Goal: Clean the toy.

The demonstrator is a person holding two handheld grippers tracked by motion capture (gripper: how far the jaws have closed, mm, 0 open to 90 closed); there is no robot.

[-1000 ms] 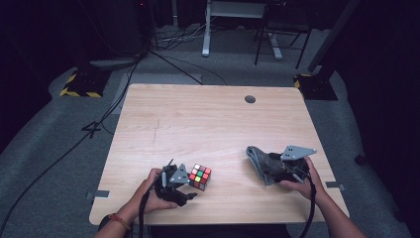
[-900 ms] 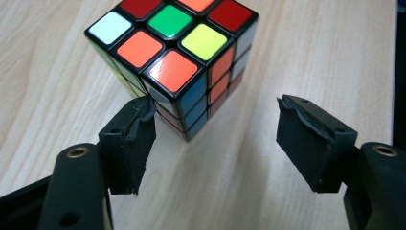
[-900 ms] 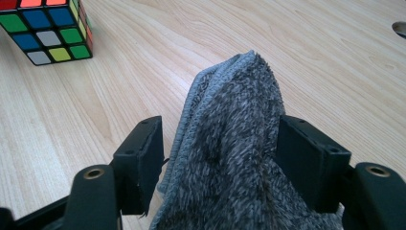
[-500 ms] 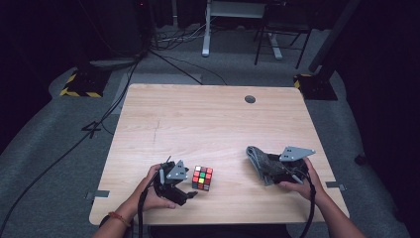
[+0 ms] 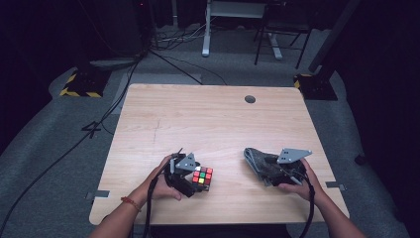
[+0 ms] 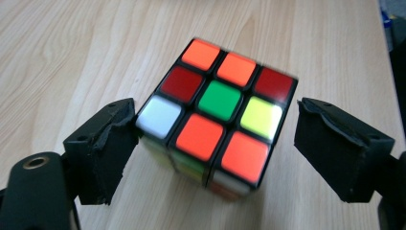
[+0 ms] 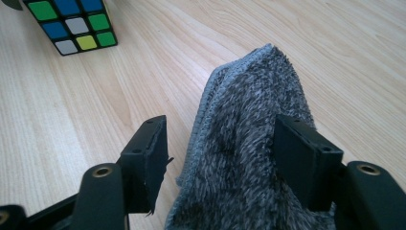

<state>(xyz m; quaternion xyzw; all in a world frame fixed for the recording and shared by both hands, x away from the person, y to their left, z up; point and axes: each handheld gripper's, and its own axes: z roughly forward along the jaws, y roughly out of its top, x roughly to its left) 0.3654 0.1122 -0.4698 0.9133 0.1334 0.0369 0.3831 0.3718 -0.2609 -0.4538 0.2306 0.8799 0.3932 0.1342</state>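
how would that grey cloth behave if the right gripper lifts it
The cloth looks soft and fluffy, so it would probably droop and hang rather than keep its shape. Its pile looks plush, so it likely compresses between the right gripper jaws and is unlikely to slip. It seems light and would probably drag along the table if pushed.

Both forearms come in from the near edge, the left gripper [image 5: 194, 179] angled rightward with jaws just opening and spread apart, the right gripper [image 5: 262, 166] pointing leftward, jaws easing inward, its right pad seemingly pressing something, the left pad clear.
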